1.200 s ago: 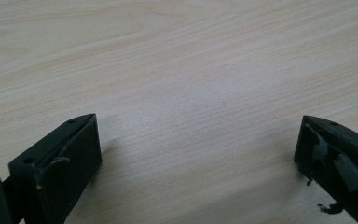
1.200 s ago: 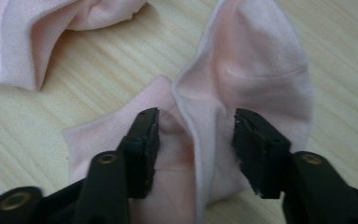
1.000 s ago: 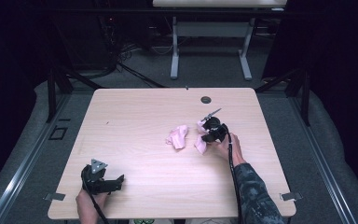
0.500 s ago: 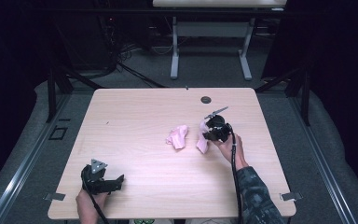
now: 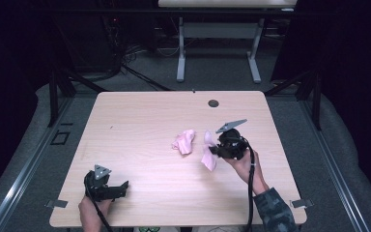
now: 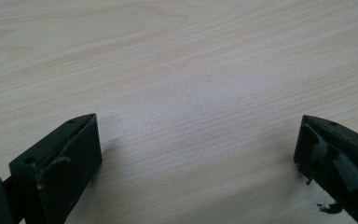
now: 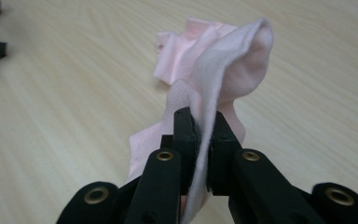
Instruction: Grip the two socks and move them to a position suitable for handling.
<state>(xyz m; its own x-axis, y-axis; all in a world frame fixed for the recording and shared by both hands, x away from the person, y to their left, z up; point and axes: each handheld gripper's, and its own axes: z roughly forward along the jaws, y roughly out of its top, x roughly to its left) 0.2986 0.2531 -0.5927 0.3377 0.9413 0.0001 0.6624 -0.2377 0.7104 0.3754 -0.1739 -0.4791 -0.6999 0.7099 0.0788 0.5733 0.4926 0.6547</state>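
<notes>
With the left gripper [image 5: 121,188] resting spread and empty at the near edge of the pale wooden table [image 5: 140,121], the right gripper [image 5: 213,150], jaws pinching a soft pink fabric sock [image 5: 207,153], should lift it clear of the crumpled second pink sock [image 5: 184,141] beyond, holding firm

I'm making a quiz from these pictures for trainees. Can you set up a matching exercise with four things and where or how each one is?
Things:
1. right gripper
2. left gripper
3. held pink sock
4. other pink sock

States:
A. lying crumpled mid-table
B. jaws wide apart above bare wood
C. pinched, lifted off the table
D. jaws clamped on fabric

Pairs: 1-D, 2-B, 3-C, 4-A
</notes>
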